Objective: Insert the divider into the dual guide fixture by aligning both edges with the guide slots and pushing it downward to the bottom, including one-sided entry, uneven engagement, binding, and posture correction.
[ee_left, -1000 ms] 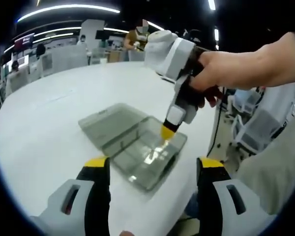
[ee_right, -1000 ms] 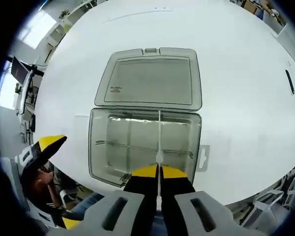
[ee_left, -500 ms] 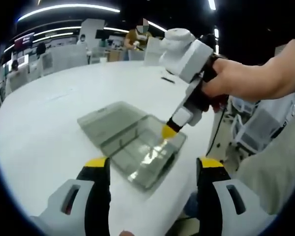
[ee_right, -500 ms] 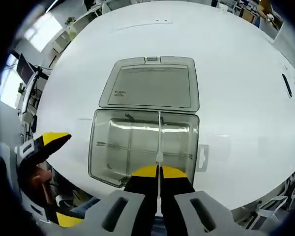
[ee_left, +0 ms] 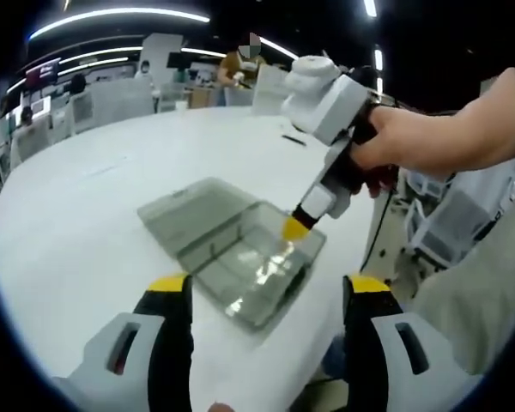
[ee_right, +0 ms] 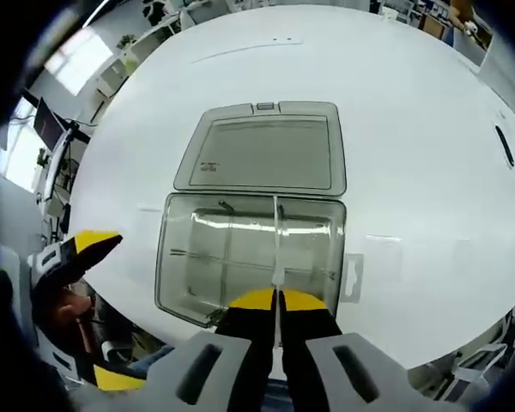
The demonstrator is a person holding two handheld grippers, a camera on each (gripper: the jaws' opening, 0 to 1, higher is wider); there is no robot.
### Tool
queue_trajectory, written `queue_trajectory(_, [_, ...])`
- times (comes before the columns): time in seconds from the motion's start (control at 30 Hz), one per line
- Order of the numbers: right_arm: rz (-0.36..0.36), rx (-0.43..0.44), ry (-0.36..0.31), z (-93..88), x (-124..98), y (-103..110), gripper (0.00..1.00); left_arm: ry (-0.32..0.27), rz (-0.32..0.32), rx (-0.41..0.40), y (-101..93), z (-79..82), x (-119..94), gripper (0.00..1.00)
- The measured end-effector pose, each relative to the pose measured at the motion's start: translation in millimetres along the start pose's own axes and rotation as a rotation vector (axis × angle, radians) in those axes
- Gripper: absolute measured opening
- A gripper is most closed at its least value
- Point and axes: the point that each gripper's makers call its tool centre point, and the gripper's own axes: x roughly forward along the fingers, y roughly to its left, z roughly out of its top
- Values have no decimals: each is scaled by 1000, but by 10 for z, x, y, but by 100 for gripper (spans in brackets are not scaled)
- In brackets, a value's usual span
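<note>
In the left gripper view, the left gripper (ee_left: 266, 300) waits wide open and empty at 6 o'clock, while the right gripper (ee_left: 295, 228) at 1 o'clock, tilted more than a second ago, holds its yellow tips over the clear box (ee_left: 240, 257) on the white table (ee_left: 86, 215). In the right gripper view, the right gripper's (ee_right: 277, 300) jaws are closed on the thin divider (ee_right: 276, 245), which runs toward 12 o'clock across the box's tray (ee_right: 253, 257); it sits slightly further in than before, so seating looks under way, perhaps unevenly. The open lid (ee_right: 262, 148) lies beyond at 12 o'clock and a dark pen-like object (ee_right: 505, 144) at 3 o'clock, neither obstructing.
</note>
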Motion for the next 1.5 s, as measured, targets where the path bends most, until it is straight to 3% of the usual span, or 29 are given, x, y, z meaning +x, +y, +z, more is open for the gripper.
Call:
queue_trajectory(0.63, [7, -28, 105, -1, 129, 19, 0, 8, 31, -20, 43, -76, -73, 69])
queue_trajectory(1.2, [13, 9, 40, 40, 133, -25, 0, 5, 25, -24, 2, -72, -30, 68])
queue_trajectory(1.5, [19, 38, -13, -18, 7, 9, 0, -2, 23, -25, 9, -63, -32, 68])
